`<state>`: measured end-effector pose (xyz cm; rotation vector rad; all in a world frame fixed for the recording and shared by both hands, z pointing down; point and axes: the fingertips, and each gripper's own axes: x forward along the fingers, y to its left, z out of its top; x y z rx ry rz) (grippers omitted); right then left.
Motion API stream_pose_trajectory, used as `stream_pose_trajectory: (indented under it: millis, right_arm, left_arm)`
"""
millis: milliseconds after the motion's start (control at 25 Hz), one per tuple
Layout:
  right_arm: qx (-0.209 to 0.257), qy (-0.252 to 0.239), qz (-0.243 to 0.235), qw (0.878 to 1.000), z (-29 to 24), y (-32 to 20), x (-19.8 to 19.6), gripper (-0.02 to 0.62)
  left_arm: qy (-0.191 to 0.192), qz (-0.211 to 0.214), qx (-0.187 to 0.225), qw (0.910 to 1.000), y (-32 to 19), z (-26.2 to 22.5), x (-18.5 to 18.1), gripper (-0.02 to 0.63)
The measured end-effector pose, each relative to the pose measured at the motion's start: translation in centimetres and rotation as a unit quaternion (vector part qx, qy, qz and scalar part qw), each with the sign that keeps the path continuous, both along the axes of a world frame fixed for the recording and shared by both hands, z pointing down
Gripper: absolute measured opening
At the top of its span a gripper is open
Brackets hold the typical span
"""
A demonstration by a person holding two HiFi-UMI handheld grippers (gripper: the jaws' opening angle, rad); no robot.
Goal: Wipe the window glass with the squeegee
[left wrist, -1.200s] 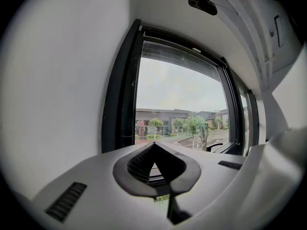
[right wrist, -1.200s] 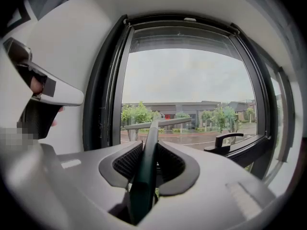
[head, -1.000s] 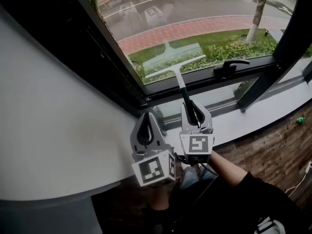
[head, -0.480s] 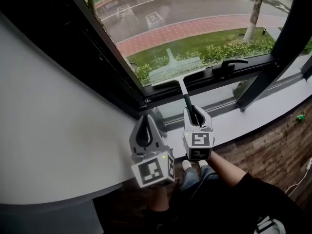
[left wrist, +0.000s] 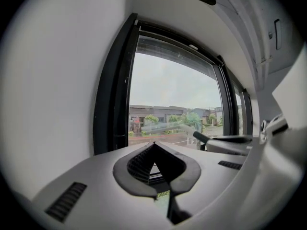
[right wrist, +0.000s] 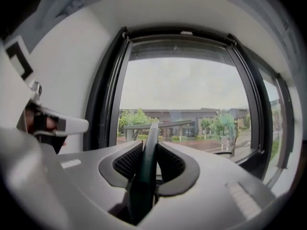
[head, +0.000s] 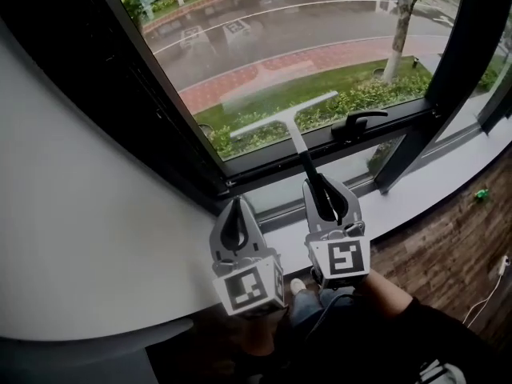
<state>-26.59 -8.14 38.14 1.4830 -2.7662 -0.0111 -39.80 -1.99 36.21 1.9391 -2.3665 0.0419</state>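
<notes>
The squeegee has a pale blade lying tilted against the lower part of the window glass, just above the bottom frame. Its dark green handle runs back into my right gripper, which is shut on it. In the right gripper view the handle sits between the pads and the blade crosses the glass ahead. My left gripper hovers beside the right one, to its left, shut and empty. In the left gripper view, the left gripper points at the window's left frame, with the squeegee blade showing to the right.
A black window handle sits on the bottom frame right of the blade. A dark mullion rises at the right. The white sill runs below, and a white wall fills the left. Wood flooring lies under the sill.
The blade slid down to the bottom frame half a second ago and now rests slightly higher on the glass. The left gripper stayed beside the right one.
</notes>
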Motion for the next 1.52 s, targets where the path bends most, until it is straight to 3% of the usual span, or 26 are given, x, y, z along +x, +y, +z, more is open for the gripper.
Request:
stream_pose_trajectory:
  millis: [240,440,680,840,1000,1320,1520]
  right_arm:
    - [0.102,-0.052,0.020,0.993,-12.2,0.3,3.8,0.095]
    - [0.183,-0.091,0.012,0.979,-21.0,-1.9,7.4,0.096]
    - [0.281,-0.110,0.031,0.953,-29.5,-5.6,12.2,0.095]
    - [0.290,-0.148,-0.030,0.945,-33.4,-8.4,13.4,0.095]
    - [0.296,-0.160,-0.034,0.941,-36.1,-11.0,14.6,0.095]
    - [0.309,-0.178,-0.030,0.934,-40.4,-12.9,15.2,0.095]
    - [0.305,-0.170,-0.028,0.937,-40.5,-14.1,14.7,0.095]
  left_arm:
    - [-0.014,0.031,-0.004,0.9994,-0.2,-1.4,2.4,0.000]
    - [-0.011,0.005,0.022,0.9997,-2.0,-4.1,4.4,0.000]
    - [-0.026,0.061,0.068,0.9955,-6.8,-8.8,11.1,0.000]
    - [-0.023,0.077,0.129,0.9884,-8.5,-13.8,14.7,0.000]
    - [-0.031,0.071,0.166,0.9831,-9.0,-16.2,17.4,0.000]
    - [-0.050,0.051,0.137,0.9879,-10.5,-15.8,18.1,0.000]
    - [-0.075,0.048,0.133,0.9870,-12.2,-17.2,17.2,0.000]
